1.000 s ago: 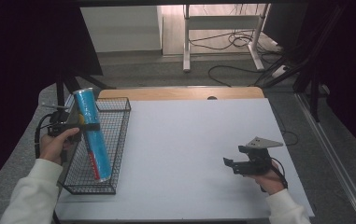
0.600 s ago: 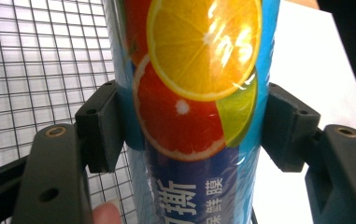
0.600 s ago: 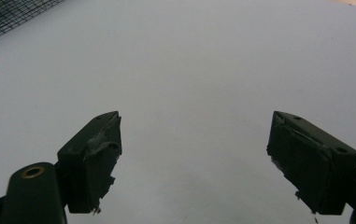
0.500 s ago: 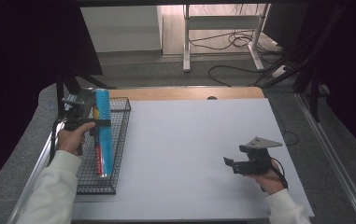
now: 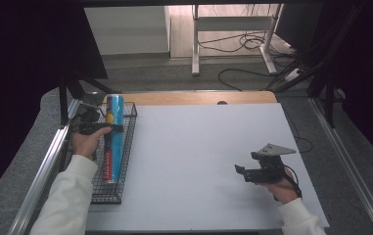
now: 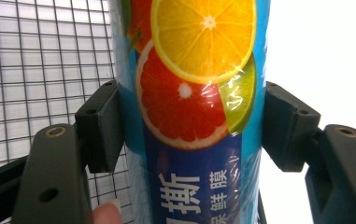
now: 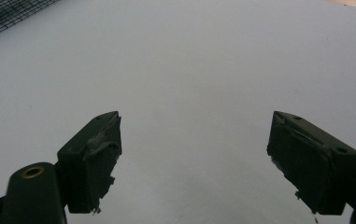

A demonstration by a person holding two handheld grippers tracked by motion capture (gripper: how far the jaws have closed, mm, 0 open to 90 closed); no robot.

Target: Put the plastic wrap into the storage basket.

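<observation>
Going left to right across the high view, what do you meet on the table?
Left gripper closed on the blue roll lying in the wire basket → bare white tabletop → right gripper, fingers open, held over the table.

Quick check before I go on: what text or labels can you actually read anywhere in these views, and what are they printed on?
"撕" in large white, cut off at the bottom edge: on the blue roll held by the left gripper.
"鲜膜" in smaller white, with a partly cut character before it: same roll.
Red band on the roll in the wire basket, high view: too small to read.
</observation>
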